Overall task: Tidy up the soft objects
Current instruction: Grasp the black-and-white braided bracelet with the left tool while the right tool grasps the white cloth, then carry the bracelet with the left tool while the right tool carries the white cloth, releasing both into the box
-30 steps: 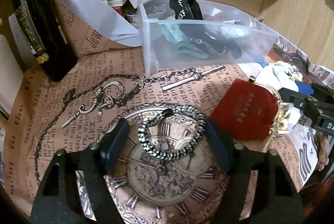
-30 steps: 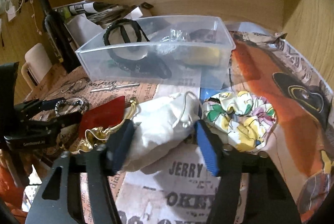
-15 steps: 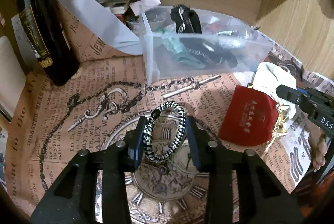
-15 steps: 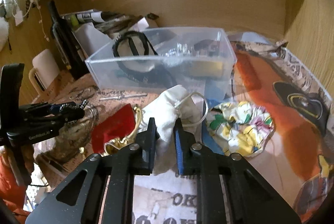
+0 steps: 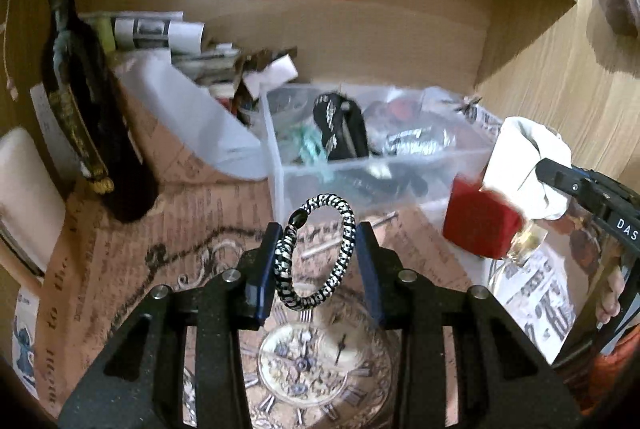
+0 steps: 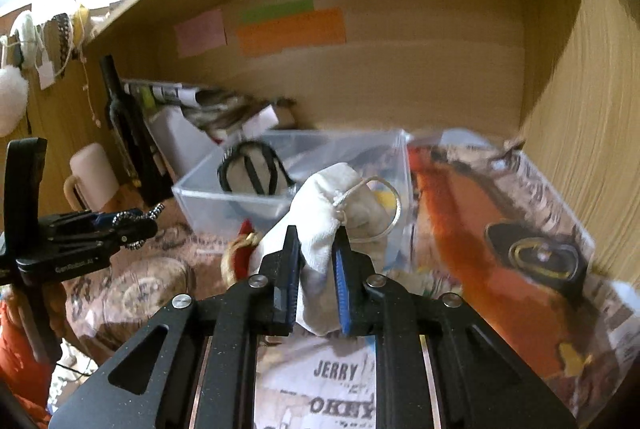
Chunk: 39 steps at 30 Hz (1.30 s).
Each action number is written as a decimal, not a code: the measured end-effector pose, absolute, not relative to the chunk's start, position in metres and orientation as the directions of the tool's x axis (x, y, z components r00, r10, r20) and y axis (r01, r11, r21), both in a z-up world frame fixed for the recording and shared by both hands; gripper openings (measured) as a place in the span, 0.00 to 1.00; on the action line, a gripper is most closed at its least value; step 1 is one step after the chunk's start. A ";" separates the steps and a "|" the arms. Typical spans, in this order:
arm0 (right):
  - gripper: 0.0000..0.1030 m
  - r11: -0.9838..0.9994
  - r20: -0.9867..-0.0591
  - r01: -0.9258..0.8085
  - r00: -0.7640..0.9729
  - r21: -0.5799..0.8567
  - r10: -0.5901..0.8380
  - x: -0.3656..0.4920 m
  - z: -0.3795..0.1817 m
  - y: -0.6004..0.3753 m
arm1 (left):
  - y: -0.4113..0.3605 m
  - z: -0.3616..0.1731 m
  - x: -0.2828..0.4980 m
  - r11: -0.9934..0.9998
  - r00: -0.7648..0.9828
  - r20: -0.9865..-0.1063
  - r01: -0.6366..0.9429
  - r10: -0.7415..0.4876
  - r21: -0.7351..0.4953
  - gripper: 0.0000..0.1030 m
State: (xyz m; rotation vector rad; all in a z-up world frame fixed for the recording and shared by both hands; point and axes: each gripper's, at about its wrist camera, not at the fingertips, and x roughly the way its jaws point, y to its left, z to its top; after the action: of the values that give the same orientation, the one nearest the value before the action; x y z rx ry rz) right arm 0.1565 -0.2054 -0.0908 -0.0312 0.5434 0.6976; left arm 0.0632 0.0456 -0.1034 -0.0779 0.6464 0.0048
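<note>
Both tools are loaded and off the printed paper. In the left wrist view the left gripper pinches a black-and-white braided bracelet at frame centre, each finger pressing 1 side of the loop, which stands upright with its black clasp at the upper left. In the right wrist view the right gripper is pressed together on the lower part of a white drawstring pouch, whose bulk and loose cord rise above the fingers. The clear plastic bin, the likely destination, sits beyond both, at centre in each view, already holding a black strap and other small items. A red pouch lies at the right of the left view, just below the white pouch. Judging from this, the bracelet is the shakier hold: only 2 thin contact lines grip a springy ring, so a tilt or jolt could let it pop free or swing. The cord could snag on the bin rim during the drop. With both tools heading for 1 bin, they may collide above it.
</note>
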 end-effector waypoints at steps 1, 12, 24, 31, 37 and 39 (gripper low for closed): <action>0.13 0.770 -0.478 -0.620 0.637 0.149 0.605 0.157 -0.088 -0.206 | 0.046 -0.101 0.065 0.997 0.803 -0.596 -0.024 -0.023 -0.072 0.36; 0.13 0.761 -0.382 -0.640 0.679 0.111 0.627 0.177 -0.054 -0.194 | 0.041 -0.066 0.095 0.998 0.847 -0.531 0.008 -0.044 -0.069 0.36; 0.14 0.735 -0.385 -0.670 0.653 0.107 0.652 0.211 -0.051 -0.160 | 0.055 -0.057 0.152 0.997 0.836 -0.548 -0.035 -0.006 -0.063 0.36; 0.14 0.721 -0.461 -0.683 0.605 0.120 0.650 0.233 -0.071 -0.139 | 0.064 -0.078 0.182 0.992 0.783 -0.620 -0.034 -0.052 -0.125 0.36; 0.14 0.730 -0.533 -0.674 0.579 0.112 0.617 0.247 -0.093 -0.126 | 0.059 -0.089 0.194 0.990 0.758 -0.648 -0.020 -0.075 -0.138 0.39; 0.14 0.730 -0.556 -0.676 0.569 0.104 0.606 0.250 -0.099 -0.123 | 0.058 -0.091 0.195 0.991 0.755 -0.652 -0.023 -0.072 -0.135 0.47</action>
State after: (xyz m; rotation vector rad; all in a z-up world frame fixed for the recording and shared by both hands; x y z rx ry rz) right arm 0.2497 -0.1226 -0.0993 -0.1253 0.6034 0.7544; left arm 0.1954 0.0584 -0.0912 -0.1379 0.7160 -0.0266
